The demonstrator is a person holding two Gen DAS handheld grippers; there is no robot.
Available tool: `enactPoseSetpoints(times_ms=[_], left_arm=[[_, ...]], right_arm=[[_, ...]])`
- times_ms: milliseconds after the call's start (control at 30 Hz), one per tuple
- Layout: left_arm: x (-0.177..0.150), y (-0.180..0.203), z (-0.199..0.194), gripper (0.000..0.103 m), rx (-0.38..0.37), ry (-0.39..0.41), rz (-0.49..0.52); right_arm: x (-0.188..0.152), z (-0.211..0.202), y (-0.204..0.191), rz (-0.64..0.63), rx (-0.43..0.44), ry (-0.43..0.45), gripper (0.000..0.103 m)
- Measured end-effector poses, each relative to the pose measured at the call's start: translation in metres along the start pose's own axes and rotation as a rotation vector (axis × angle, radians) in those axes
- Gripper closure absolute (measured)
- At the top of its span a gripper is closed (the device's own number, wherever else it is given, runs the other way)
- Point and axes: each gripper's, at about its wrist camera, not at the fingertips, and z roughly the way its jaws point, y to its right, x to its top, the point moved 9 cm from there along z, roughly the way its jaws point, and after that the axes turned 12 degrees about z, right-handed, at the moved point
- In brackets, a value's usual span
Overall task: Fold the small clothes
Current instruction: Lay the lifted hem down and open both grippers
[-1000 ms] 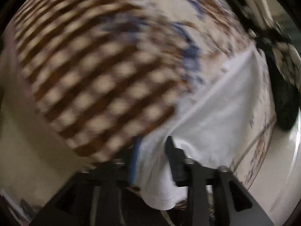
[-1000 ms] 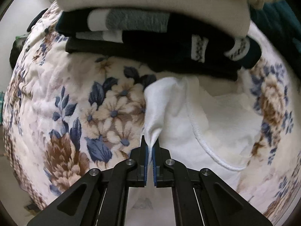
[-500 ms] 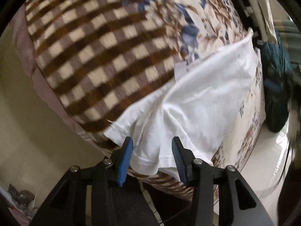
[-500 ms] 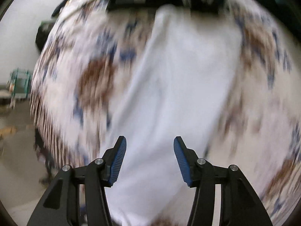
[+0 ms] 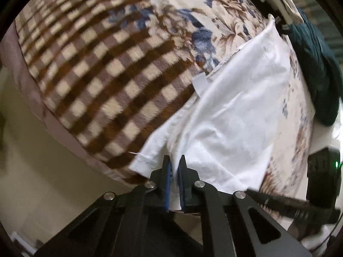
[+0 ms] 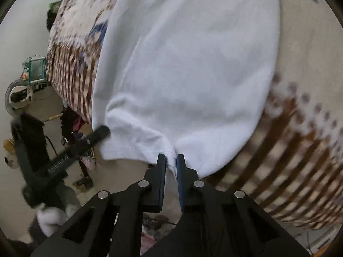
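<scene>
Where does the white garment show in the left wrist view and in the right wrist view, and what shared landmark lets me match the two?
Left wrist view: the white garment runs from lower centre, at the left gripper, up to the upper right.
Right wrist view: the white garment fills the centre and top, its hem at the right gripper.
Shared landmark: the brown checked blanket border beside the garment.

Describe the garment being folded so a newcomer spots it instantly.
Start at the bed's blanket, floral with a brown checked border. On its near edge lies a white garment, plain, a small white tag on one side, unlike the dark teal clothes heaped beyond.
</scene>
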Motion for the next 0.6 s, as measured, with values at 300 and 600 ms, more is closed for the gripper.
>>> enactPoseSetpoints(times_ms=[300, 600], left_arm=[[-0.010, -0.040, -0.013, 0.095, 0.099, -0.044, 0.122], [0.000, -0.045, -0.007, 0.070, -0.114, 0.000, -0.022]], right_arm=[[-0.086, 0.036, 0.035, 0.037, 0.019, -0.057, 0.090], [-0.062, -0.014, 0.078, 0.379, 0.254, 0.161, 0.049]])
